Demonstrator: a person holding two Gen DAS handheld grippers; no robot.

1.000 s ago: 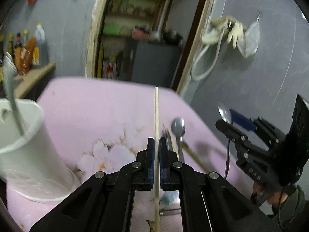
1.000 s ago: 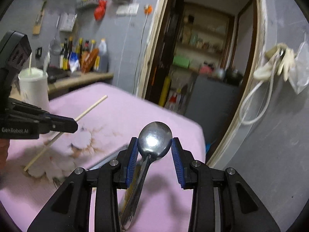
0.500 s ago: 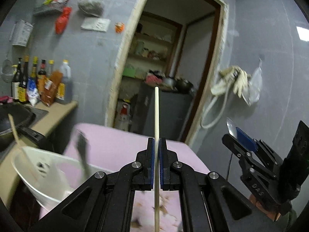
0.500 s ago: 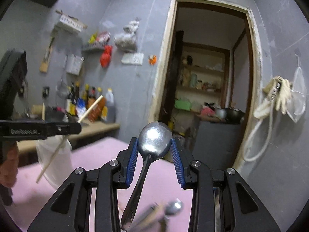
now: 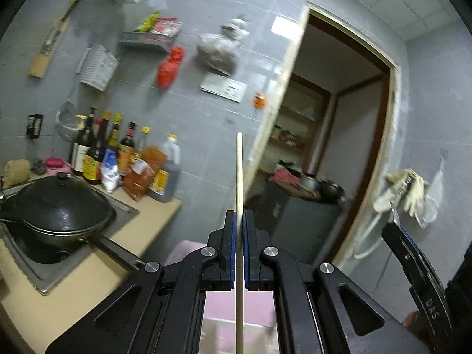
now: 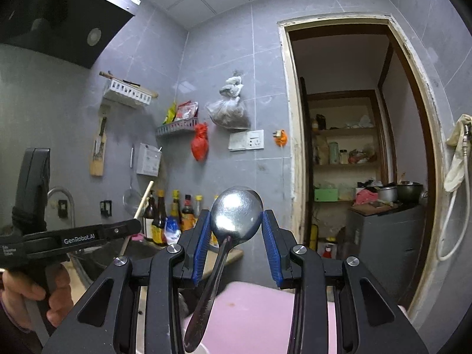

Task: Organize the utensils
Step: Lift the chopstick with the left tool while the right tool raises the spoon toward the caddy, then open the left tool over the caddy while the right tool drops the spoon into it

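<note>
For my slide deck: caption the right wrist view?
Right gripper clamps a metal spoon by its bowl above the pink table.

Below my grippers lies a pink-covered table [image 6: 259, 303], only partly visible. To my left runs a tan kitchen counter [image 5: 88, 277]. On it stand a cluster of sauce bottles [image 5: 118, 153] and a lidded black wok [image 5: 56, 206].

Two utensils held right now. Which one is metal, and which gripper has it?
The spoon is the metal one: shiny bowl pinched between the right gripper pads. The left gripper grips a pale wooden chopstick, thin and straight.
</note>
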